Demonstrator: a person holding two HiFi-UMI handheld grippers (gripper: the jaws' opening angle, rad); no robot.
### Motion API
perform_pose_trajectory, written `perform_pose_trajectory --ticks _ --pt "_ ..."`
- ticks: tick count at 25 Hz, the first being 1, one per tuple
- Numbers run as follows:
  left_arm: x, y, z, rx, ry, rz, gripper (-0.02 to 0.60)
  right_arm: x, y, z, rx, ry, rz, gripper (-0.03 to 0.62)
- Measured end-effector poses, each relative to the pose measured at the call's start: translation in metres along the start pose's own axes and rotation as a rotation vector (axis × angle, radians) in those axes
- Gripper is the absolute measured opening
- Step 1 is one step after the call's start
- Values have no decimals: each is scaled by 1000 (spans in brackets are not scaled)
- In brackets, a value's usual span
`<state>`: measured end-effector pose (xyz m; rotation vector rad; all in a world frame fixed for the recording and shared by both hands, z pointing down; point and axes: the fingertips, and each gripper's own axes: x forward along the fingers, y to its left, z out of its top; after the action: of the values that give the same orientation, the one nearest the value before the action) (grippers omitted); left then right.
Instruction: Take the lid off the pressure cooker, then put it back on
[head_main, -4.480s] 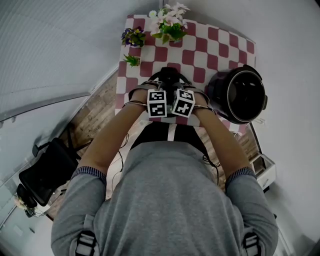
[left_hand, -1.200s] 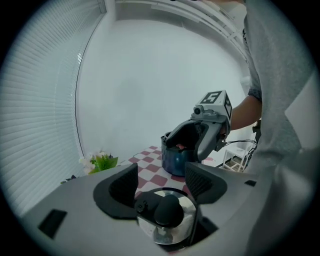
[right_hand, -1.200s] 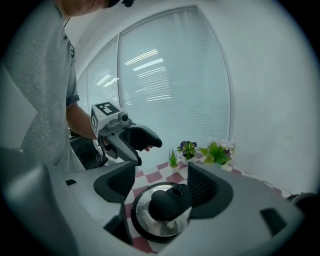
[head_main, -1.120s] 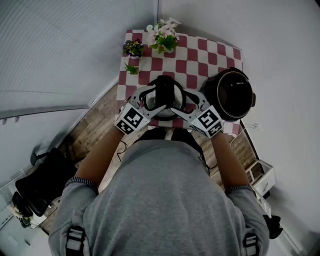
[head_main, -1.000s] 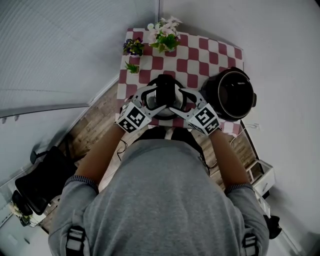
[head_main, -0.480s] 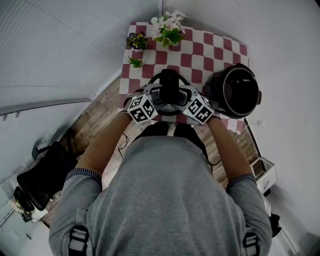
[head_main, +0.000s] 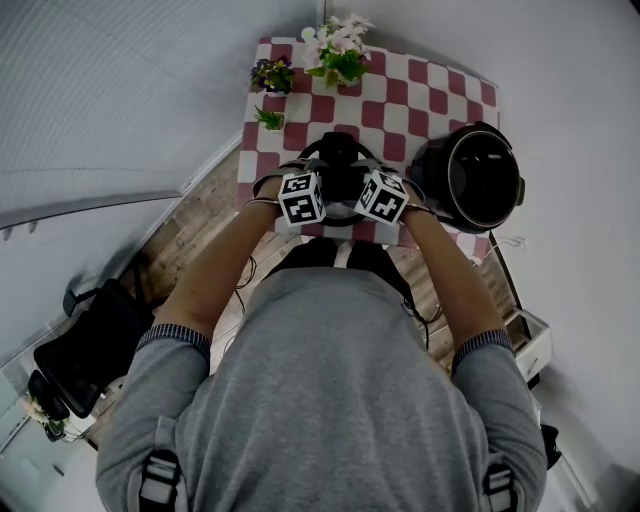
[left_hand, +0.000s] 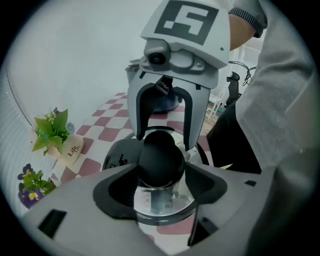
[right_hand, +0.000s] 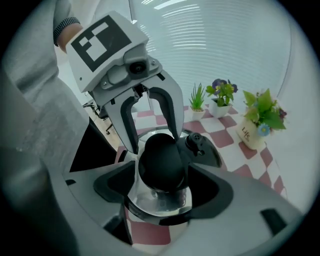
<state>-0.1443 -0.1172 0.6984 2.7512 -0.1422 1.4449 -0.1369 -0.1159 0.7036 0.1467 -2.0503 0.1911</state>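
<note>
Both claws are clenched on the same black knob (left_hand: 160, 155). The left claw (left_hand: 161, 174) pinches it from one side and the right claw (right_hand: 162, 172) from the opposite side, tips close together. The lid (right_hand: 159, 200) hangs under the knob, low over the checkered bench (head_main: 420, 90); can't tell if its rim touches it. The open pressure cooker pot (head_main: 430, 190) sits to the right of the right claw, near but apart. So the lid is off and the refit is not done.

Risks, as I judge them:
- The knob is round and glossy. Two pinches on one ball resist tipping poorly. If one claw eases first, the lid swings and can drop out.
- The claws crowd each other. Any uneven hand move makes the tips clash and knocks the grip loose.
- The lid is at the bench's near edge, on the person's side of the claws. Released there with the rim overhanging, it slides to the floor (head_main: 200, 230).
- The carry to the pot goes rightward. Too low and the lid clips the pot rim, shoving the pot toward the bench's right edge.
- The refit needs the lid level and its black valve bar (right_hand: 200, 145) lined up. Set down tilted, it jams or sits crooked.
</note>
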Motion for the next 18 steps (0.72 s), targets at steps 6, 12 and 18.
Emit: perform_pose_trajectory --ticks 6,12,18 --pt "17 2 -5 15 89 -59 316 18 -1 -9 -104 151 34 347" --pt "25 0 -8 20 118 -106 316 28 1 -10 -132 203 50 350" --pt "25 2 -8 40 131 -134 310 27 -3 -9 -133 205 57 300"
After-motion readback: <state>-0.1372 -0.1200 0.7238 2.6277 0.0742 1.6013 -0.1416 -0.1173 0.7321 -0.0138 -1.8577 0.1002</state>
